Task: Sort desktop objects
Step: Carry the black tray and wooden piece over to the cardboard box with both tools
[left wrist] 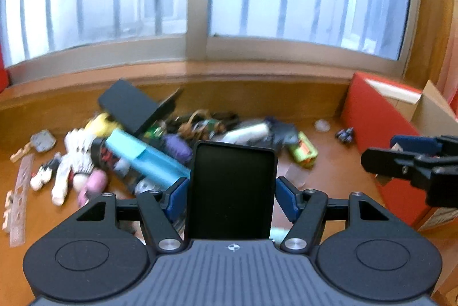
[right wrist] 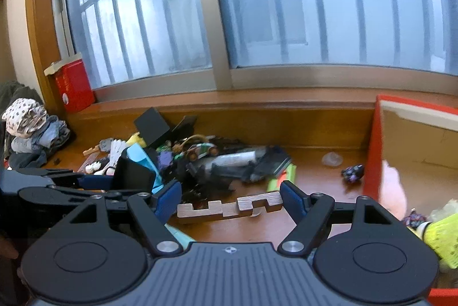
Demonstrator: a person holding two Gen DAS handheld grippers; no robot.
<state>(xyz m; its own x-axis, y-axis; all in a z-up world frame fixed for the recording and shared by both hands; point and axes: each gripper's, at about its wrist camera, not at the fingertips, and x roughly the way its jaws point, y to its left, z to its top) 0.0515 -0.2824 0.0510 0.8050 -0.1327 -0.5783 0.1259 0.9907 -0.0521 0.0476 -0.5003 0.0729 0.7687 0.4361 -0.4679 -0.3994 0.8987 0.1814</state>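
Note:
My left gripper (left wrist: 232, 192) is shut on a black rectangular case (left wrist: 232, 185), held upright above the desk; the same black case (right wrist: 133, 174) shows at the left of the right wrist view. My right gripper (right wrist: 230, 205) is shut on a notched wooden puzzle piece (right wrist: 229, 207), held crosswise between its blue pads (right wrist: 169, 201). It hangs next to the red cardboard box (right wrist: 372, 151). In the left wrist view the right gripper (left wrist: 400, 152) sits at the right edge, in front of the red box (left wrist: 372, 117).
A pile covers the wooden desk (left wrist: 329, 171): light-blue box (left wrist: 143, 160), white bottle (left wrist: 246, 131), green-orange item (left wrist: 303, 151), plush doll (left wrist: 77, 162), ruler (left wrist: 21, 191), toy car (right wrist: 200, 149). A small dark toy (right wrist: 353, 172) lies by the box. Clothes (right wrist: 28, 131) lie far left.

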